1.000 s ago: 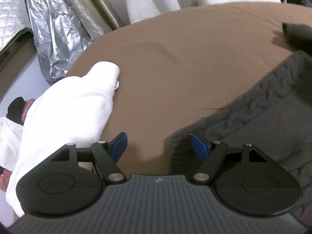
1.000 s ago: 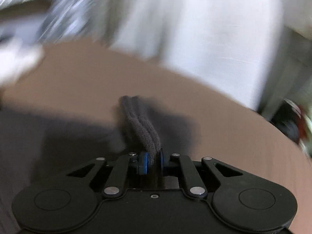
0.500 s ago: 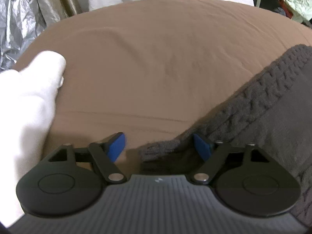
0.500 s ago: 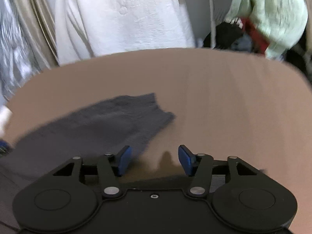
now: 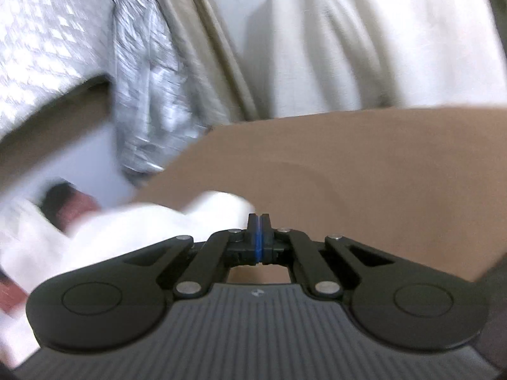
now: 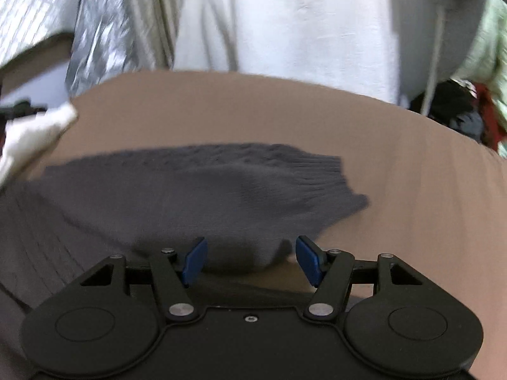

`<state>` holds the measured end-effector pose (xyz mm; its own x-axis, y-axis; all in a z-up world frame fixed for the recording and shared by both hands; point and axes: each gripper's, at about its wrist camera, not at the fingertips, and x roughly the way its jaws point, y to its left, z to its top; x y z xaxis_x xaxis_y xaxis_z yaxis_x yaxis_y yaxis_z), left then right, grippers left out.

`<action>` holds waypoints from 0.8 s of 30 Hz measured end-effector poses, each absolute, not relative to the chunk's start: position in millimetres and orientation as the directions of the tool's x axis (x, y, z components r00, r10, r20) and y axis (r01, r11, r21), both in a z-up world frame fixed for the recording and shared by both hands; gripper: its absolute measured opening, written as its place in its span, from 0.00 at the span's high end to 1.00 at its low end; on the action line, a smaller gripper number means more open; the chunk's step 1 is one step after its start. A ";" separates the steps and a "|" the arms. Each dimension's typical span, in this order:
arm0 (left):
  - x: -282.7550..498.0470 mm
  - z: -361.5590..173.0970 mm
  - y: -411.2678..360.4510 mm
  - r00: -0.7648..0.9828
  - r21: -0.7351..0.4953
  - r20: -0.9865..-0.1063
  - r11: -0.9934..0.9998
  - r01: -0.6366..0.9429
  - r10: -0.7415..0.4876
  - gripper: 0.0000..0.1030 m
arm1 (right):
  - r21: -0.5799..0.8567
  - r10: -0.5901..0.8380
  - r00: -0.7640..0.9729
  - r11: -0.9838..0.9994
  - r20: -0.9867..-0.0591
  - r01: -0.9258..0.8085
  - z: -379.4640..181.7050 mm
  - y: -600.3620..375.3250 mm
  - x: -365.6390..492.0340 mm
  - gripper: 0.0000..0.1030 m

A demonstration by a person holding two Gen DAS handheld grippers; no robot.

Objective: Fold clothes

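A dark grey knitted sweater lies spread on the brown cover, its ribbed hem pointing right. My right gripper is open just above the sweater's near edge, with one blue pad on either side of a fold of the knit. In the left wrist view my left gripper is shut, pads pressed together, and no fabric shows between them. It hangs over the brown cover beside a white garment. Only a dark sliver of the sweater shows at the right edge.
The white garment lies at the cover's left edge. Behind the bed hang a white cloth and crinkled silver sheeting. A heap of dark and red clothes and a pale green garment sit at the far right.
My left gripper has shut and swung left and up, off the sweater's edge. The right gripper, which let go of the sweater earlier, stays open and now sits nearer over it.
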<state>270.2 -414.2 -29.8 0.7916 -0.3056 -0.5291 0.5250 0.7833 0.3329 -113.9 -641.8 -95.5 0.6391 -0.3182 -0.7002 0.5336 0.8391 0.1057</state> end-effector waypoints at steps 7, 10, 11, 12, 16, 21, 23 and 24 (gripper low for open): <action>264.6 -54.7 -369.2 0.414 0.036 -0.768 0.613 0.790 -0.488 0.25 | 0.131 -0.276 0.597 0.827 -0.753 0.547 -91.4 -667.8 -168.9 0.35; 242.3 -69.2 -359.3 0.321 0.037 -0.794 0.487 0.873 -0.515 0.20 | 0.110 -0.296 0.578 0.819 -0.760 0.564 -87.9 -675.0 -192.9 0.34; 234.8 -73.1 -357.6 0.324 0.068 -0.794 0.454 0.888 -0.514 0.18 | 0.105 -0.299 0.571 0.816 -0.764 0.568 -88.2 -677.6 -198.1 0.34; 227.6 -76.1 -357.4 0.339 0.108 -0.790 0.429 0.897 -0.510 0.12 | 0.102 -0.303 0.564 0.812 -0.768 0.575 -89.5 -680.7 -203.0 0.33; 211.9 -92.9 -363.4 0.407 0.228 -0.785 0.394 0.891 -0.467 0.00 | 0.081 -0.342 0.527 0.777 -0.778 0.624 -98.1 -689.3 -215.6 0.19; 203.7 -110.5 -366.4 0.343 0.100 -0.815 0.470 0.877 -0.467 0.00 | 0.155 -0.357 0.557 0.724 -0.750 0.673 -120.9 -696.2 -226.0 0.14; 206.6 -111.7 -360.5 0.309 0.015 -0.806 0.505 0.863 -0.505 0.20 | 0.198 -0.353 0.574 0.701 -0.739 0.685 -131.4 -699.2 -228.8 0.14; 203.1 -110.8 -359.7 0.316 0.015 -0.797 0.505 0.863 -0.515 0.61 | 0.219 -0.351 0.582 0.689 -0.733 0.691 -136.7 -700.7 -230.2 0.40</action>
